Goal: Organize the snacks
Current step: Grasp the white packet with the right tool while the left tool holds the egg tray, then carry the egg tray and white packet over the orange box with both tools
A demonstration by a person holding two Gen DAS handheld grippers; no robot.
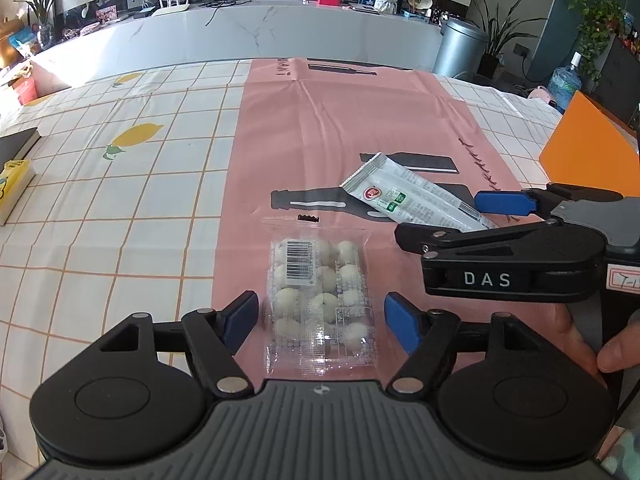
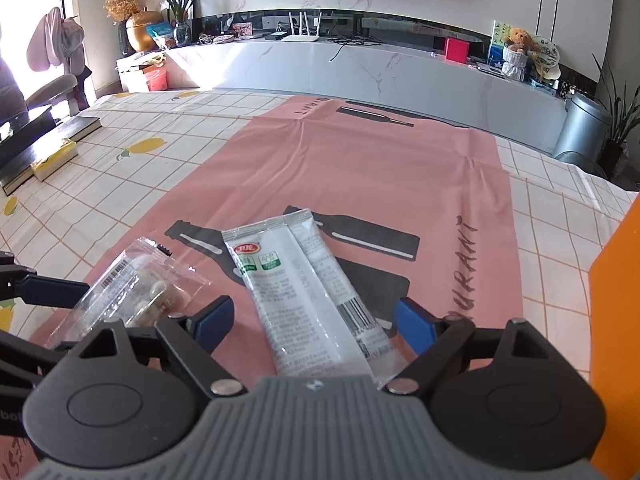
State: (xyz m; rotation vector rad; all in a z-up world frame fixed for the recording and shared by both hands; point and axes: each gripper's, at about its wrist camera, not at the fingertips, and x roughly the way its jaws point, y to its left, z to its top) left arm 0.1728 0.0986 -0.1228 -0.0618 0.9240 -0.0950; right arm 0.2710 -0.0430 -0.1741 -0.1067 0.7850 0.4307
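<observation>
Snacks are lying on the pink mat (image 1: 344, 120) that is covering the middle of the table, over a checked tablecloth (image 1: 120, 200) printed with lemons. The clear packet of white candies (image 1: 318, 300) is sitting flat on the mat, toward its near edge, directly between the blue pads of the left gripper (image 1: 320, 322); those tongs are standing released, spread wide on either side, and neither pad is touching the wrapper. The white snack stick pack (image 2: 304, 300) is lying just beside the candy packet, on the mat's printed black bottle shapes, running lengthwise between the pads of the right gripper (image 2: 314, 322). Those tongs are also standing released, with a gap showing on each side of the pack. In the left wrist view the right gripper (image 1: 472, 216) is reaching in from the right edge, straddling the stick pack's near end. An orange box (image 1: 588, 148) is standing at the table's right edge.
</observation>
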